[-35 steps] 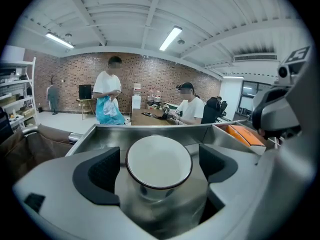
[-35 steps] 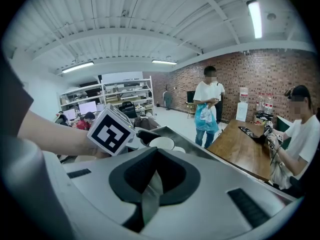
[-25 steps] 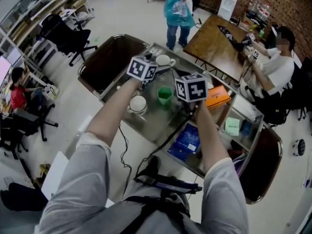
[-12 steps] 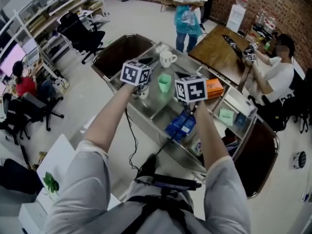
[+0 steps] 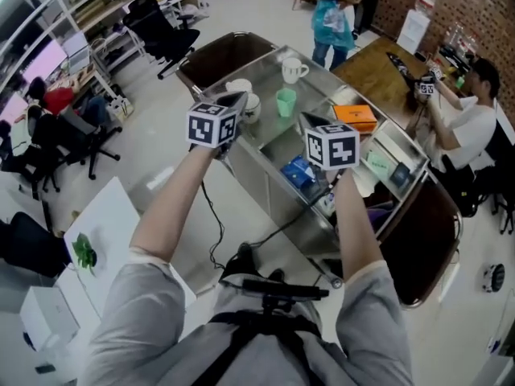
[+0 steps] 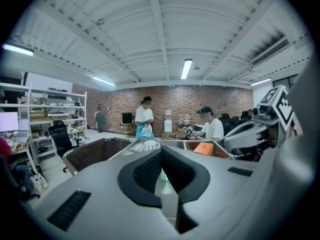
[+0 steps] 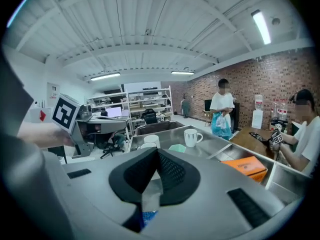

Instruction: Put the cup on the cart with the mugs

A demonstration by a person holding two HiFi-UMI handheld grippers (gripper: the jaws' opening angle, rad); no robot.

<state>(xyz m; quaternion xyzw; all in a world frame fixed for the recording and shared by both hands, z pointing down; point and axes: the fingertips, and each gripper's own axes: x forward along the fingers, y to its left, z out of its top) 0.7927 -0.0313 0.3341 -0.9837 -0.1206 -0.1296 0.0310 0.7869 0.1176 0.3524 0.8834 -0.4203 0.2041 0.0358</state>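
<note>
The green cup [image 5: 286, 101] stands upright on the steel cart's top [image 5: 342, 87], between a white mug [image 5: 294, 69] behind it and two more white mugs [image 5: 241, 88] to its left. Both grippers hang in the air short of the cart's near edge. My left gripper [image 5: 238, 100] has just been closing; its jaws are shut with nothing between them. My right gripper [image 5: 312, 122] is also shut and empty. The right gripper view shows the cup [image 7: 177, 147] and a mug [image 7: 191, 137] beyond the closed pads.
An orange box [image 5: 355, 117] lies on the cart's right part and a blue packet [image 5: 299, 171] on its lower shelf. Brown tub chairs [image 5: 225, 53] flank the cart. A person stands behind it [image 5: 336, 10]; another sits at a wooden table [image 5: 471, 115]. A cable crosses the floor.
Both grippers have drawn back from the cart and risen. The left gripper's jaws, open a second ago over the cart top, are shut. The green cup stays on the cart.
</note>
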